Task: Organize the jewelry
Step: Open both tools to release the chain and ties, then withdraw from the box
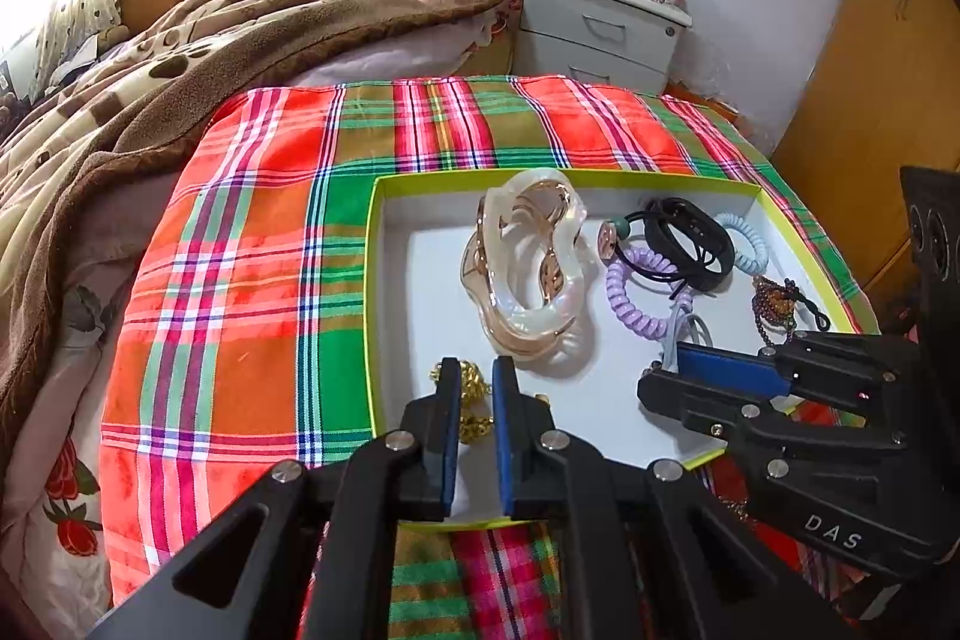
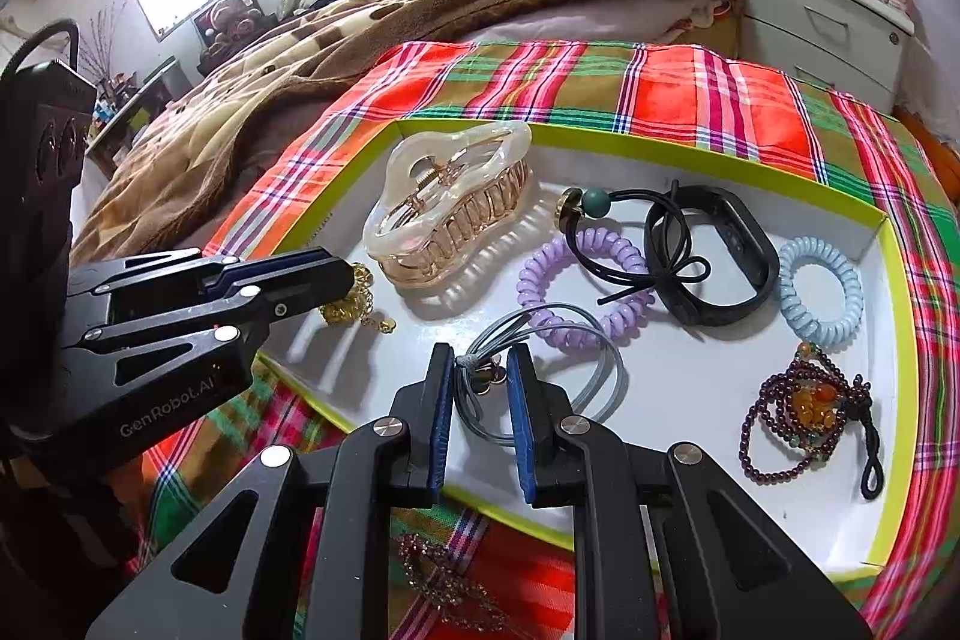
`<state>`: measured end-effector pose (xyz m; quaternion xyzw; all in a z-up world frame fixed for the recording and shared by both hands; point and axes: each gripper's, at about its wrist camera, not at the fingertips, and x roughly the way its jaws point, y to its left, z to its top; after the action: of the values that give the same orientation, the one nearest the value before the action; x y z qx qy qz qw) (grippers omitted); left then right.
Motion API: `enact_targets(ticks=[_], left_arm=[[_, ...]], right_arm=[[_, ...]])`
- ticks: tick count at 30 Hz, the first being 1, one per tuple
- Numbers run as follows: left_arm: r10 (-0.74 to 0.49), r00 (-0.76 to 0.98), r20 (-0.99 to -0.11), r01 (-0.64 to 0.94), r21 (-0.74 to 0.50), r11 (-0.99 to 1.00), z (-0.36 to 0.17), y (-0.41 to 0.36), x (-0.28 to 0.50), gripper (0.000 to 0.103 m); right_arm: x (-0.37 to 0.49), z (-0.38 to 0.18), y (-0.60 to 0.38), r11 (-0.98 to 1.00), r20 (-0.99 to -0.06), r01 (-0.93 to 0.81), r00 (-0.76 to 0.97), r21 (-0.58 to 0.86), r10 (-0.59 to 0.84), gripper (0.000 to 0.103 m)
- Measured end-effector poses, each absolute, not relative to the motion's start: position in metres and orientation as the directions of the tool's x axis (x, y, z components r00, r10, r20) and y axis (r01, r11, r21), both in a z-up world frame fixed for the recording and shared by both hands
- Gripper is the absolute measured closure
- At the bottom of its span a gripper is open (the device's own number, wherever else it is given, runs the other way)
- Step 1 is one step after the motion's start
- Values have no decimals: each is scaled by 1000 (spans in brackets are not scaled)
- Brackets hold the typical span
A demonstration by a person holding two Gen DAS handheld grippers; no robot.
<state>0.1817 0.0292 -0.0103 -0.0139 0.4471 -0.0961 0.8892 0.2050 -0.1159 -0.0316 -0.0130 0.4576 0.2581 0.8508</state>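
A: Where's the jewelry?
B: In the white tray [image 2: 708, 388] on the bed's plaid cloth [image 1: 240, 244]. The hair claw [image 2: 450, 214] lies at its middle.
A: And the left gripper [image 1: 476, 388]?
B: Near the claw, its narrow jaws straddle the gold chain [image 1: 471, 400], not clearly pinching it.
A: The right gripper [image 2: 480, 376]?
B: Beside the claw, its narrowly parted jaws flank a grey hair tie [image 2: 540, 376].
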Motion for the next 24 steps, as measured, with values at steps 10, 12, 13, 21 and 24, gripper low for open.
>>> enact_targets(ticks=[10, 12, 13, 21, 24], left_arm=[[-180, 580, -795, 159, -107, 982, -9, 26, 181, 80], [-183, 581, -793, 159, -110, 981, -8, 27, 180, 80], [-184, 581, -793, 159, -111, 981, -7, 27, 180, 80], [-181, 586, -790, 161, -106, 981, -5, 27, 176, 77], [-177, 590, -788, 159, -102, 982, -2, 27, 174, 75]], right_arm=[[203, -29, -119, 845, -766, -467, 432, 261, 475, 83], [203, -28, -121, 848, -764, -462, 439, 259, 472, 83], [203, -28, -121, 849, -763, -459, 439, 263, 474, 82], [199, -24, -125, 844, -755, -460, 439, 278, 488, 68], [195, -19, -127, 843, -742, -459, 453, 281, 494, 68]])
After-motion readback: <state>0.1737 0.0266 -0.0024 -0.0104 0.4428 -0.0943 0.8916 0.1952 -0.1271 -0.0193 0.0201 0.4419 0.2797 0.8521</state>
